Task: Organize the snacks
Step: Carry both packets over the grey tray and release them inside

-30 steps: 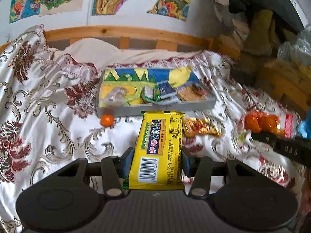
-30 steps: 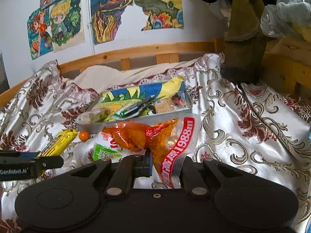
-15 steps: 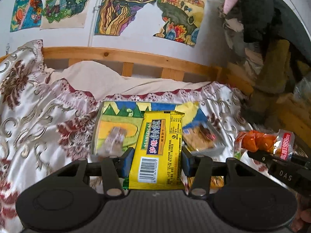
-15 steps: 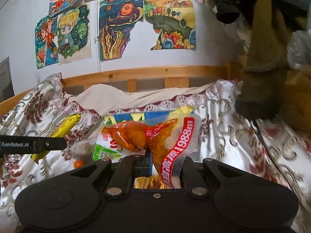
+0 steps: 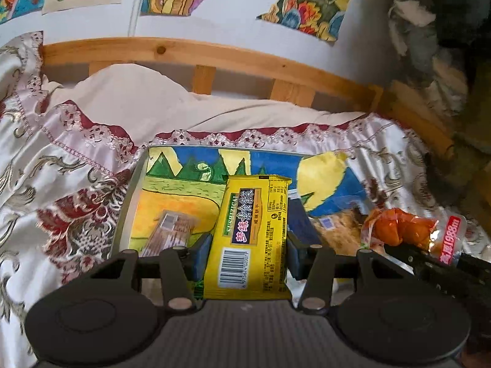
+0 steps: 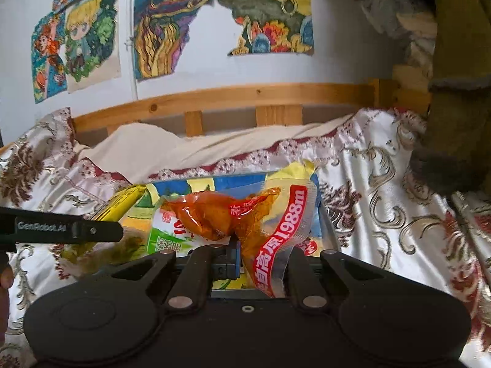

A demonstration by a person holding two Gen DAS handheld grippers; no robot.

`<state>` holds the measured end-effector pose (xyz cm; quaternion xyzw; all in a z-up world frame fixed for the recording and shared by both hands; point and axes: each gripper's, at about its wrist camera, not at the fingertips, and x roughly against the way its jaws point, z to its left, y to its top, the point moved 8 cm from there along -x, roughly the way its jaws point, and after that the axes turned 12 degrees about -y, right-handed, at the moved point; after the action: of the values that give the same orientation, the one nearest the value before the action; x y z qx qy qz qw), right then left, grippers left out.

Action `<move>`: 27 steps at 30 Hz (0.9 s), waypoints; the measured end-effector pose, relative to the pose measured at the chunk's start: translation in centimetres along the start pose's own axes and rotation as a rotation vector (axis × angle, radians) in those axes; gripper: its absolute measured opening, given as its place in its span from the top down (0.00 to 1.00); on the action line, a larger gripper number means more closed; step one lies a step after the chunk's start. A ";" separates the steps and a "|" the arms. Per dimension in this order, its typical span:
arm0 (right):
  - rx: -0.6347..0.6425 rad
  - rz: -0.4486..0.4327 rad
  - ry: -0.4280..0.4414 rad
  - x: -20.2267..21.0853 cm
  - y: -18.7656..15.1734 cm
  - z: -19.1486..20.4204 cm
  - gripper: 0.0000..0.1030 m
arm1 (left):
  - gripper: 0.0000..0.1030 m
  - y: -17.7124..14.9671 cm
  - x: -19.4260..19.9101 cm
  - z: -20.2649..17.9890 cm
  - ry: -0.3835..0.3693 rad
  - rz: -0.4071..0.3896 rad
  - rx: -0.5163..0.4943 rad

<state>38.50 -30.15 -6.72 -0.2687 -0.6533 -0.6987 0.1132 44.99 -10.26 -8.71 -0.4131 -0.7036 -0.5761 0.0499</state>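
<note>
Jaws pinch "1988m" packet.

Yellow snack packet, centre of left wrist view: "SUSHIZHAI" in green down its left edge, Chinese characters on a dark band, barcode near the bottom with digits too blurred to read. Clear chicken-snack pouch, centre of right wrist view: "1988m" in white on red strip. Left hand-held gripper, left edge: "GenRobot.AI".

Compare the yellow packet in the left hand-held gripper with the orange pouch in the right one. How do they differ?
The yellow packet is flat, opaque and rectangular; the orange pouch is see-through, lumpy and crumpled. The packet shows a barcode, the pouch a red band reading 1988m. Both are gripped above the painted tray.
</note>
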 end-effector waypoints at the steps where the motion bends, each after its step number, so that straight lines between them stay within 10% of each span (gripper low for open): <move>1: -0.019 0.015 0.000 -0.5 -0.1 -0.1 0.91 | 0.48 0.1 -0.6 0.1 0.002 0.006 0.001; 18: -0.094 0.103 -0.059 -4.9 -0.9 -1.8 0.81 | 0.48 -0.2 -6.4 -1.5 0.059 0.126 -0.079; 27: -0.146 0.048 -0.057 -3.2 1.0 -2.6 0.44 | 0.38 0.1 -5.7 -1.5 0.089 0.115 -0.028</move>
<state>41.08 -33.44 -7.51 -0.3116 -0.5971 -0.7335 0.0913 48.14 -14.53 -11.19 -0.4277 -0.6676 -0.5997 0.1083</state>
